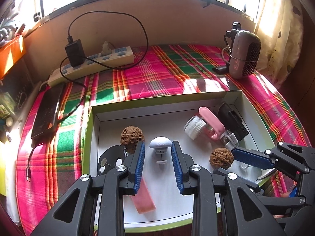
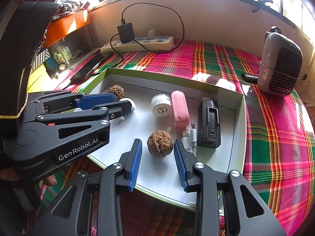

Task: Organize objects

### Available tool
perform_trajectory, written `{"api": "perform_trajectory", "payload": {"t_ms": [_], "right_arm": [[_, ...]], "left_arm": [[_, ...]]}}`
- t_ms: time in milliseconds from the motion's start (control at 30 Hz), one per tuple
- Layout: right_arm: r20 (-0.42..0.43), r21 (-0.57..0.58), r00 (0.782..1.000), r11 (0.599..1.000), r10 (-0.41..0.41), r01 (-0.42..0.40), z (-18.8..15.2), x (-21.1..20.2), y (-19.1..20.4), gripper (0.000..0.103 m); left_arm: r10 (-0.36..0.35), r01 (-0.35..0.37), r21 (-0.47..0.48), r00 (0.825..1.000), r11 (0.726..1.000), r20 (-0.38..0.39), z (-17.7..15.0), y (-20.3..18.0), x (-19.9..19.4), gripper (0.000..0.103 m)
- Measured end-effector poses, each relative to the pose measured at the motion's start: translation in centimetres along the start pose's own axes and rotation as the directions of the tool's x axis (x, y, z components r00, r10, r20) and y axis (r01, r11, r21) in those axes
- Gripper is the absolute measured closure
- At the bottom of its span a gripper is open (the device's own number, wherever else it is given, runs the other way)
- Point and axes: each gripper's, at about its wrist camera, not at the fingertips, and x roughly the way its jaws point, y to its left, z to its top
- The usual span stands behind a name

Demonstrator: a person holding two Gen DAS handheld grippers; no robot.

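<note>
A white box with a green rim (image 1: 89,127) lies on the plaid cloth. In the left wrist view my left gripper (image 1: 158,147) is open, and a grey mushroom-shaped piece (image 1: 160,143) lies between its blue pads without being pressed. In the right wrist view my right gripper (image 2: 157,143) is open around a smooth walnut (image 2: 159,145), with a gap on each side. Also in the box are a rougher walnut (image 1: 132,137), a white jar (image 2: 161,105), a pink case (image 2: 180,110), a black block (image 2: 208,122), a white USB plug (image 2: 190,137), a pink strip (image 1: 144,196) and a black disc piece (image 1: 112,157).
A power strip (image 1: 92,63) with a black charger and its cable lies at the back by the wall. A dark phone (image 1: 47,112) rests left of the box. A grey mesh-fronted device (image 2: 279,66) stands at the back right. Clutter lines the left edge.
</note>
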Motion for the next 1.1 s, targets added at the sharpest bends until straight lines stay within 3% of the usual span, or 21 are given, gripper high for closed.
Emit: {"api": "perform_trajectory", "payload": {"t_ms": [667, 1100], "right_arm": [[0.082, 0.034, 0.994, 0.997, -0.077, 0.074, -2.1, -4.3, 0.7, 0.068], [0.106, 0.06, 0.984, 0.989, -0.142, 0.136, -4.4, -7.1, 1.2, 0.068]], "left_arm": [[0.102, -0.097, -0.06, 0.99, 0.994, 0.093, -4.2, 0.0, -6.8, 0.077], [0.154, -0.147, -0.087, 0.985, 0.985, 0.074, -8.2, -0.7, -9.3, 0.077]]}}
